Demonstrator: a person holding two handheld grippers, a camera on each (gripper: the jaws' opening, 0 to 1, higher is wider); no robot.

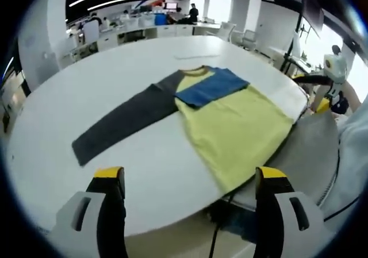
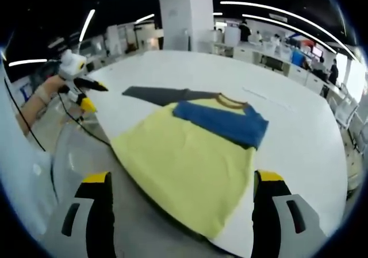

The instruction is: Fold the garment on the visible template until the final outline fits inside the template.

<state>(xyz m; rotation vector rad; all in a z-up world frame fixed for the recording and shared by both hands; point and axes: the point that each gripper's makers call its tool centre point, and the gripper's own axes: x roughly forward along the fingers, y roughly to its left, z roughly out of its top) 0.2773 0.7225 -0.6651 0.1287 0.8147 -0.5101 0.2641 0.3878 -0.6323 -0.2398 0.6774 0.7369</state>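
Left gripper view: a white table (image 1: 86, 97) in an open office. The left gripper (image 1: 190, 180) is spread wide, holding nothing; ahead lies one garment (image 1: 230, 126) (yellow body, blue sleeve folded over, grey sleeve stretched left).

Right gripper view: the right gripper (image 2: 181, 183) is likewise wide apart and empty, jaws over the garment's (image 2: 184, 160) yellow hem near the table (image 2: 299, 137) edge.

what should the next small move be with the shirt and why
Probably take the left gripper to the end of the grey sleeve and fold it over the yellow body. The blue sleeve is already folded in, the grey one lies stretched out, and both grippers are open.
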